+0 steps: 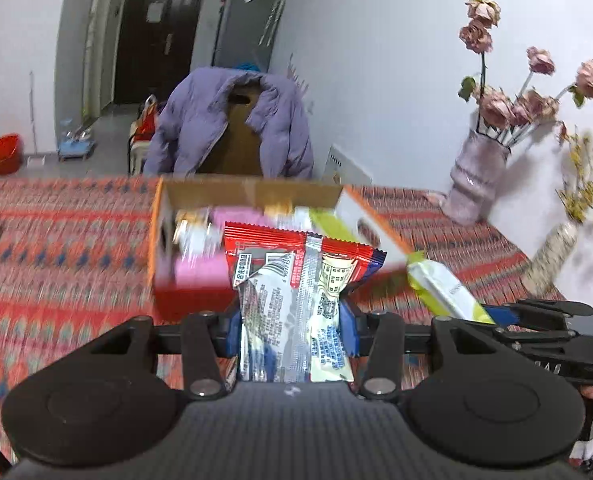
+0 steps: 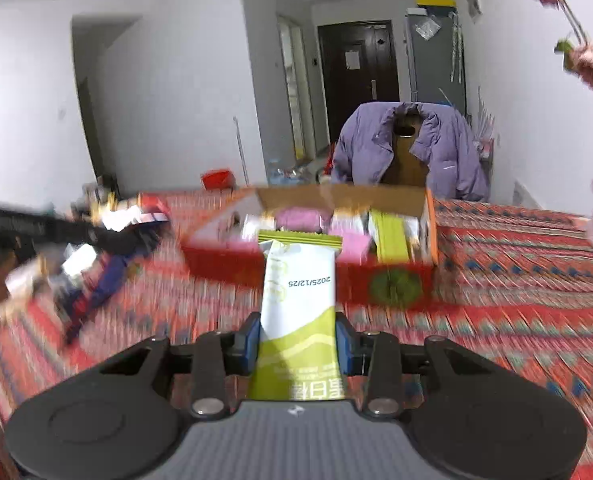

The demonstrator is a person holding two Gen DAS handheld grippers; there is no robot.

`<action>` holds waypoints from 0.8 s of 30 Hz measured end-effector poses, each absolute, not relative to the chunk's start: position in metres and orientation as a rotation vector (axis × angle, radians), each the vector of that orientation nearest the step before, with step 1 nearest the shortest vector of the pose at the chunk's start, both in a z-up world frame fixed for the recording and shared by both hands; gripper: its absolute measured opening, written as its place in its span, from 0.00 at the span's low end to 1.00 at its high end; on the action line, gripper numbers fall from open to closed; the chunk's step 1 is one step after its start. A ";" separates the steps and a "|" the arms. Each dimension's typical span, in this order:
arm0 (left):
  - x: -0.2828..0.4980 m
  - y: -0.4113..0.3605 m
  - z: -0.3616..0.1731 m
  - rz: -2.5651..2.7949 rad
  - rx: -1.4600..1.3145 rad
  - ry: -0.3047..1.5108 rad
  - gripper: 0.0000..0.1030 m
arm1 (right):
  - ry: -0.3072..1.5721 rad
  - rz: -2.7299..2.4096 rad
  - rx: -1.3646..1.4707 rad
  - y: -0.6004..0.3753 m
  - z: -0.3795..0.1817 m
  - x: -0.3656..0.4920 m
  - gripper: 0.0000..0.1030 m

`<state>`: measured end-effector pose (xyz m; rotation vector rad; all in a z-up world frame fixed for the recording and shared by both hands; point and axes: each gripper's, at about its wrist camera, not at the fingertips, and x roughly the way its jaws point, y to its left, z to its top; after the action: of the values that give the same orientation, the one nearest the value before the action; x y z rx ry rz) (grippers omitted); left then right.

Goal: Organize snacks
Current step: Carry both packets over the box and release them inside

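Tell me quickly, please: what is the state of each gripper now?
Left gripper: closed on a red and silver snack packet.
Right gripper: closed on a green and white snack packet.

Between left gripper (image 1: 292,320) fingers: snack packet (image 1: 296,280) | between right gripper (image 2: 298,340) fingers: wafer packet (image 2: 296,304) | ahead of both: box (image 2: 396,280) on table (image 2: 516,300), packets inside.
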<state>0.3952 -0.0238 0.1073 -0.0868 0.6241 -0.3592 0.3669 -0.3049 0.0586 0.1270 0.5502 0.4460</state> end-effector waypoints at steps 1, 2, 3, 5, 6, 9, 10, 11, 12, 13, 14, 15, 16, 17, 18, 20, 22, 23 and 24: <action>0.415 -0.029 0.110 -0.356 -0.078 0.621 0.45 | 0.552 0.446 0.158 -0.306 0.063 0.390 0.35; 0.436 -0.035 0.112 -0.348 -0.077 0.626 0.45 | 0.555 0.443 0.178 -0.305 0.067 0.413 0.35; 0.457 -0.040 0.112 -0.341 -0.083 0.637 0.45 | 0.562 0.440 0.192 -0.304 0.068 0.432 0.35; 0.501 -0.051 0.108 -0.334 -0.114 0.680 0.45 | 0.578 0.425 0.228 -0.301 0.069 0.475 0.35; 0.518 -0.055 0.105 -0.329 -0.128 0.701 0.45 | 0.593 0.412 0.248 -0.298 0.068 0.497 0.35; 0.566 -0.067 0.089 -0.289 -0.165 0.772 0.45 | 0.639 0.368 0.244 -0.286 0.057 0.551 0.35; 0.577 -0.070 0.083 -0.271 -0.168 0.789 0.45 | 0.652 0.355 0.225 -0.282 0.053 0.564 0.35; 0.587 -0.072 0.075 -0.253 -0.171 0.806 0.45 | 0.670 0.340 0.221 -0.278 0.047 0.576 0.35; 0.595 -0.073 0.069 -0.237 -0.177 0.823 0.45 | 0.687 0.334 0.222 -0.275 0.041 0.585 0.35; 0.602 -0.075 0.062 -0.232 -0.189 0.842 0.45 | 0.702 0.330 0.222 -0.272 0.036 0.593 0.36; 0.607 -0.074 0.056 -0.228 -0.201 0.856 0.45 | 0.713 0.322 0.223 -0.270 0.030 0.597 0.36; 0.611 -0.072 0.051 -0.220 -0.215 0.867 0.45 | 0.723 0.310 0.222 -0.269 0.024 0.600 0.37; 0.614 -0.072 0.047 -0.213 -0.223 0.872 0.45 | 0.730 0.302 0.224 -0.268 0.020 0.603 0.37; 0.617 -0.072 0.043 -0.204 -0.226 0.876 0.45 | 0.736 0.294 0.227 -0.267 0.016 0.605 0.39; 0.622 -0.071 0.039 -0.200 -0.227 0.879 0.45 | 0.745 0.286 0.226 -0.267 0.010 0.608 0.39; 0.627 -0.071 0.032 -0.192 -0.226 0.889 0.45 | 0.763 0.280 0.224 -0.266 0.001 0.611 0.40; 0.634 -0.074 0.026 -0.199 -0.218 0.904 0.45 | 0.777 0.274 0.213 -0.264 -0.005 0.608 0.40; 0.636 -0.075 0.023 -0.203 -0.220 0.915 0.45 | 0.780 0.275 0.214 -0.263 -0.006 0.606 0.44; 0.637 -0.076 0.022 -0.210 -0.223 0.923 0.46 | 0.771 0.284 0.218 -0.264 -0.004 0.601 0.47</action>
<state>0.6366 -0.0761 0.0218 -0.2234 0.9226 -0.2100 0.6014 -0.2641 -0.0036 0.2180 0.7709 0.2842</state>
